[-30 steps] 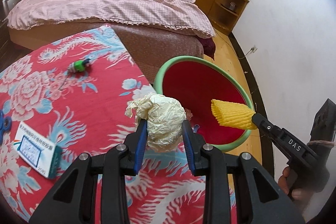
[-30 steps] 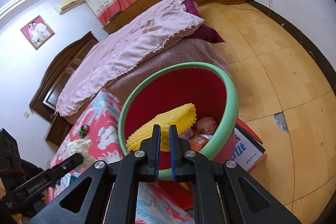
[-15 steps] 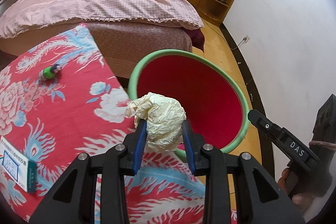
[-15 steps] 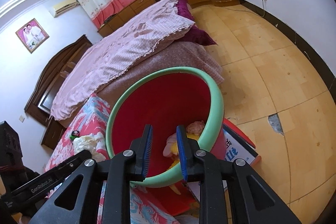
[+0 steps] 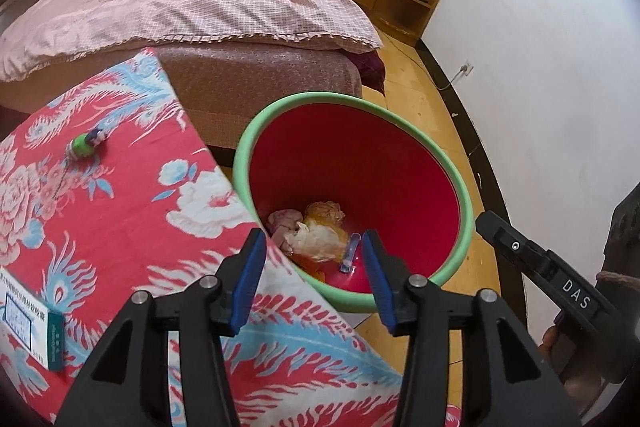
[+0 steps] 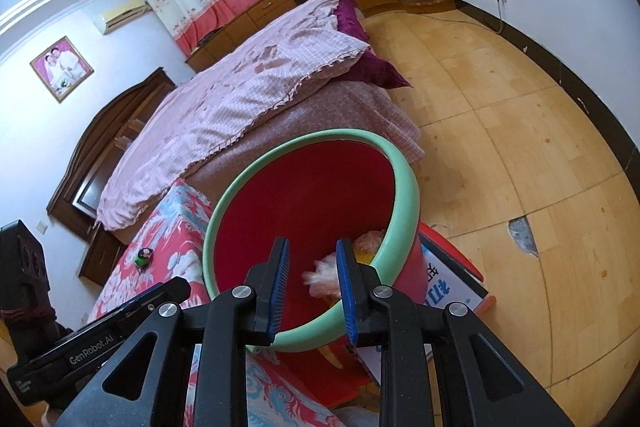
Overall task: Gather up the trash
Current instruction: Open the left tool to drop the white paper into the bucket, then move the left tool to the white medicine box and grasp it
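Observation:
A red bin with a green rim (image 5: 460, 187) stands on the floor against the table's edge. My left gripper (image 5: 314, 275) hangs over its near rim, jaws opening, with nothing between the pads. A crumpled cream paper wad (image 5: 318, 239) lies at the bottom among other scraps and a small syringe-like tube (image 5: 348, 255). My right gripper (image 6: 312, 267) is open and empty above the bin's rim (image 6: 404, 187). Blurred pale trash (image 6: 324, 275) shows through its gap. The right gripper's body (image 5: 540, 267) enters the left wrist view from the right.
The table's red floral cloth (image 5: 120, 207) carries a small green object (image 5: 84, 147) and a white and green box (image 5: 28, 327). A pink bed (image 5: 180, 7) stands behind. A printed carton (image 6: 448, 291) lies on the wooden floor beside the bin.
My left gripper moved over the bin and its jaws parted; the paper wad dropped in. My right gripper let go of the yellow foam net, which fell into the bin.

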Action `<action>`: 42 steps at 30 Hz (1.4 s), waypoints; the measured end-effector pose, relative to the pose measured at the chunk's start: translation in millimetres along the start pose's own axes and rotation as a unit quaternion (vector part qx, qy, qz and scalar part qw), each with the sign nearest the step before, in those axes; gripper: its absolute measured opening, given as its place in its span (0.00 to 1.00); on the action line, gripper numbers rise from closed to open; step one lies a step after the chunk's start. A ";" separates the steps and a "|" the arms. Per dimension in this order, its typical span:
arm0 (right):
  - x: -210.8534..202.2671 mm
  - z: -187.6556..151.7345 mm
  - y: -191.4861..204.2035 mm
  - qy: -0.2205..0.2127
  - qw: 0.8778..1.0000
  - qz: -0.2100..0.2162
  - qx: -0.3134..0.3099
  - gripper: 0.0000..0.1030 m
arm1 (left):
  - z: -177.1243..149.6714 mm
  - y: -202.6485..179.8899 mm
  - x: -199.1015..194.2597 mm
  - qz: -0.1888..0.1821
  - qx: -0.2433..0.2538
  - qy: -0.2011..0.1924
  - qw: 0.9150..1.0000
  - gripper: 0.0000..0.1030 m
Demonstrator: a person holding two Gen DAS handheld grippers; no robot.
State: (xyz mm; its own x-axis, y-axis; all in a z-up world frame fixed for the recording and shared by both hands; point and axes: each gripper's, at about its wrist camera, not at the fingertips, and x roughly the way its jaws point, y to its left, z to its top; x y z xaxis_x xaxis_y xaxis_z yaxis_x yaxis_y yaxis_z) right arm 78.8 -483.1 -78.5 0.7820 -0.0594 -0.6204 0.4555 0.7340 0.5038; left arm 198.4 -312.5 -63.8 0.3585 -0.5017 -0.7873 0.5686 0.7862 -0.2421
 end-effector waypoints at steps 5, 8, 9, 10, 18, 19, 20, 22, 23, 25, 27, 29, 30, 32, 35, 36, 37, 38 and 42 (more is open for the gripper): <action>-5.5 -2.4 7.7 0.001 1.000 0.008 -0.009 0.27 | -8.1 14.6 -14.0 0.011 -0.028 -0.008 1.000 0.48; -8.4 -4.5 14.2 0.002 1.000 0.013 -0.015 0.28 | -16.6 27.1 -25.2 0.024 -0.047 -0.014 0.999 0.48; -9.3 -5.7 16.7 0.003 1.000 0.015 -0.016 0.29 | -18.6 30.8 -27.9 0.028 -0.052 -0.015 0.998 0.48; -9.6 -6.5 18.8 0.004 1.000 0.017 -0.017 0.31 | -21.6 36.0 -31.6 0.033 -0.059 -0.016 0.998 0.48; -18.9 -16.6 38.7 0.010 0.999 0.035 -0.033 0.41 | -42.0 75.3 -63.0 0.070 -0.116 -0.033 0.990 0.49; -20.2 -17.8 41.1 0.010 0.999 0.037 -0.034 0.42 | -43.7 79.2 -66.2 0.074 -0.121 -0.035 0.989 0.49; -21.0 -18.9 42.7 0.011 0.999 0.039 -0.035 0.43 | -46.4 83.5 -69.9 0.079 -0.128 -0.038 0.988 0.51; -21.9 -21.1 46.0 0.013 0.998 0.041 -0.037 0.43 | -52.2 93.2 -77.7 0.091 -0.144 -0.043 0.984 0.54; -22.1 -22.5 48.6 0.015 0.998 0.043 -0.039 0.43 | -55.2 99.2 -82.0 0.096 -0.152 -0.046 0.983 0.55; -22.3 -24.9 52.7 0.018 0.998 0.046 -0.041 0.44 | -59.1 107.6 -86.3 0.104 -0.163 -0.048 0.980 0.56; -21.1 -26.9 56.5 0.021 0.998 0.047 -0.043 0.44 | -62.7 116.0 -88.0 0.111 -0.175 -0.047 0.977 0.59; -20.6 -28.8 60.0 0.025 0.997 0.050 -0.046 0.44 | -66.6 125.1 -89.0 0.117 -0.190 -0.043 0.974 0.60; -20.2 -30.0 61.9 0.026 0.997 0.051 -0.047 0.44 | -69.6 131.7 -89.1 0.120 -0.203 -0.042 0.971 0.60; -19.3 -31.6 64.8 0.028 0.997 0.051 -0.051 0.44 | -73.2 139.4 -89.0 0.125 -0.219 -0.041 0.967 0.60; -18.2 -33.8 67.9 0.031 0.997 0.052 -0.055 0.44 | -75.9 149.5 -86.5 0.132 -0.235 -0.038 0.962 0.60; -18.3 -34.3 68.5 0.032 0.997 0.052 -0.056 0.45 | -76.2 152.4 -85.4 0.135 -0.239 -0.037 0.961 0.60; -17.6 -34.6 69.1 0.033 0.997 0.051 -0.057 0.45 | -76.4 155.7 -84.1 0.136 -0.244 -0.038 0.959 0.60; -16.8 -34.3 69.8 0.033 0.997 0.051 -0.057 0.45 | -75.8 159.4 -82.8 0.137 -0.250 -0.040 0.958 0.60; -14.8 -35.0 69.2 0.036 0.997 0.049 -0.057 0.45 | -71.2 169.5 -78.6 0.151 -0.264 -0.046 0.952 0.61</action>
State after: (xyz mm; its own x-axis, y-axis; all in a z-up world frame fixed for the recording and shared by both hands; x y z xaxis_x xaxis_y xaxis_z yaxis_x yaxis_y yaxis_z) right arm 83.9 -407.8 -55.5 0.7860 0.0619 -0.6151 0.3237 0.8065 0.4948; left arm 213.9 -114.2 -83.2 0.5232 -0.2342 -0.8194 -0.0132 0.9592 -0.2826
